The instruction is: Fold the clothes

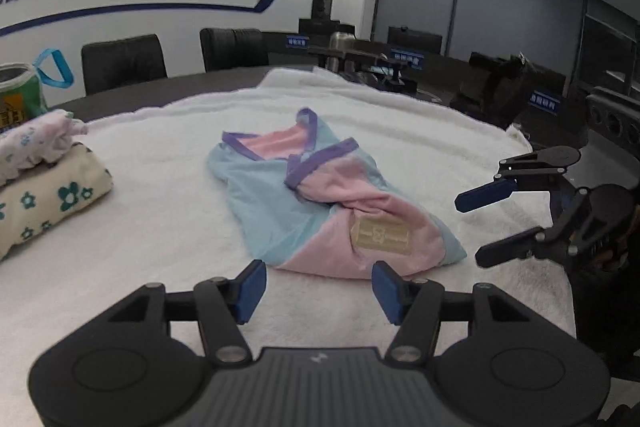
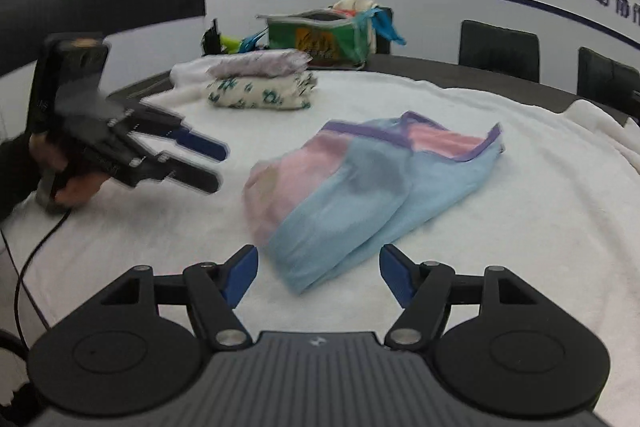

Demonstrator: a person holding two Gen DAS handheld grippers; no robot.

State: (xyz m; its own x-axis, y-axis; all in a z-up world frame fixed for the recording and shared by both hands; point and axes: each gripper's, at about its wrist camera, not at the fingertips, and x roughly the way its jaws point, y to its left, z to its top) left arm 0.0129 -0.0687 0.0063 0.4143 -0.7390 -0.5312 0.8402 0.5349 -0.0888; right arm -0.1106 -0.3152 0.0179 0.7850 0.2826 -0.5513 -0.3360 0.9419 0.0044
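A pink and light-blue garment (image 1: 320,195) with purple trim lies loosely folded near the middle of the white towel (image 1: 160,227) that covers the dark table (image 1: 192,83); a beige label (image 1: 380,237) shows on its pink part, toward the near edge; the left gripper (image 1: 318,291) hangs just short of the garment's near edge, its blue-padded jaws spread wide and holding nothing; the right gripper (image 1: 476,227) sits off the garment's right side, near the towel's right edge, its jaws likewise parted and empty; in the right wrist view the same garment (image 2: 372,195) lies just ahead of the right gripper (image 2: 318,275), and the left gripper (image 2: 218,167), blurred, is apart from the cloth; a stack of two folded pieces (image 2: 260,83) rests toward the towel's far left corner, a floral cream one under a pale printed one; beyond it stands a green bag (image 2: 320,37); black chairs (image 1: 124,63) line the table's far edge.
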